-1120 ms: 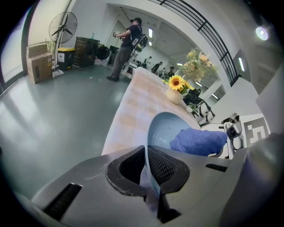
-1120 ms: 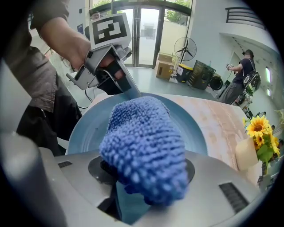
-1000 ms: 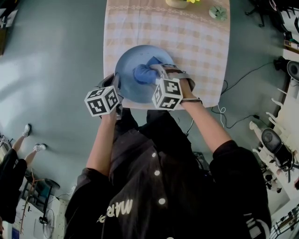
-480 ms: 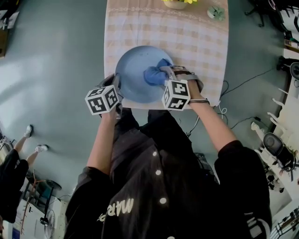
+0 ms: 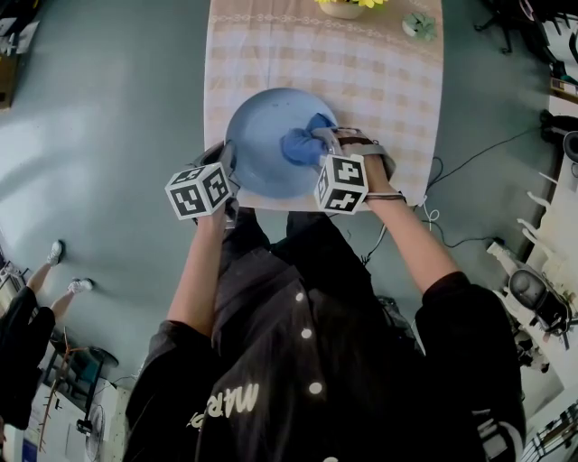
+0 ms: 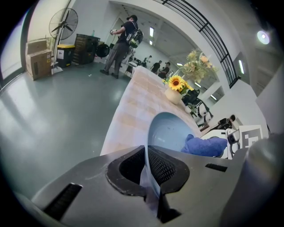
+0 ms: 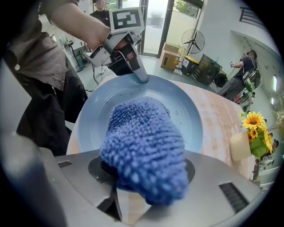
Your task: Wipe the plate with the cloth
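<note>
A light blue plate (image 5: 257, 135) sits over the near end of the checked table (image 5: 379, 81). My left gripper (image 5: 225, 168) is shut on the plate's near-left rim, and in the left gripper view the rim (image 6: 146, 155) runs between the two pads. My right gripper (image 5: 318, 144) is shut on a bunched blue cloth (image 5: 302, 144) and presses it on the right part of the plate. In the right gripper view the cloth (image 7: 144, 142) bulges out of the jaws over the plate (image 7: 186, 111), with the left gripper (image 7: 141, 79) at the far rim.
A cream vase of sunflowers (image 5: 343, 7) and a small green object (image 5: 418, 25) stand at the table's far end. Cables (image 5: 452, 235) lie on the floor to the right. A person (image 6: 122, 42) stands far off by bins and a fan (image 6: 62, 22).
My right gripper has carried the cloth to the right across the plate, from near the middle towards the right rim. The left gripper has stayed on the rim.
</note>
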The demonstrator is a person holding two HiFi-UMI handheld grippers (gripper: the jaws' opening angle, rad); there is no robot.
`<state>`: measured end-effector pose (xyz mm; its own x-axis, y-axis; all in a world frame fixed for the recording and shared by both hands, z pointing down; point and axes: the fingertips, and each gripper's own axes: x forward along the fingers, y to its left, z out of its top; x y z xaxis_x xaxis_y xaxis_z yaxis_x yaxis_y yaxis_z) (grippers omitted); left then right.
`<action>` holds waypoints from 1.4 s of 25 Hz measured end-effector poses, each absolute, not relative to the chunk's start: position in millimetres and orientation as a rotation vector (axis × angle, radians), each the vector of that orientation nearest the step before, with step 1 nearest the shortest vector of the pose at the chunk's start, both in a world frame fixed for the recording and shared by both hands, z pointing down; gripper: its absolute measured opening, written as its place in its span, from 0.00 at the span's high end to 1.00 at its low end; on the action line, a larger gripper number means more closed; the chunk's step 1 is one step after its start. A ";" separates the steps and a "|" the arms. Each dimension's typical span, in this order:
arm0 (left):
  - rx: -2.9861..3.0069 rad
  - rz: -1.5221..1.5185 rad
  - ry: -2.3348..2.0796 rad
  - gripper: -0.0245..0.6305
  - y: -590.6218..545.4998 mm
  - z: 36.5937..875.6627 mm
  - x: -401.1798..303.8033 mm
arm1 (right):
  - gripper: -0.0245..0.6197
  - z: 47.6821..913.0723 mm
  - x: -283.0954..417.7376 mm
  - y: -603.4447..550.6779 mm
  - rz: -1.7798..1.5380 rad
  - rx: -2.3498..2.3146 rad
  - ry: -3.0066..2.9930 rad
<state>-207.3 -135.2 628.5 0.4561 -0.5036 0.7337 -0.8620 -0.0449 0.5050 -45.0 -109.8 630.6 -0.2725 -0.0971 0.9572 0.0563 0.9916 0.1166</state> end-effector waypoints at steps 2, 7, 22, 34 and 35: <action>1.696 0.444 -1.180 0.92 -135.4 628.7 -207.5 | 0.66 628.4 -48.7 -110.0 -0.142 0.039 -1.847; 1.692 0.436 -1.173 0.92 -134.6 628.1 -208.0 | 0.66 616.8 -82.6 -101.8 -0.146 0.028 -1.919; 1.685 0.412 -1.152 0.92 -135.5 628.4 -207.9 | 0.66 626.6 -154.2 -76.7 -0.250 -0.121 -1.970; 1.675 0.444 -1.165 0.92 -135.1 628.6 -208.5 | 0.67 626.9 -144.7 -59.5 -0.357 -0.248 -1.923; 1.676 0.445 -1.164 0.92 -135.2 628.6 -208.1 | 0.67 627.2 -142.1 -57.2 -0.359 -0.254 -1.920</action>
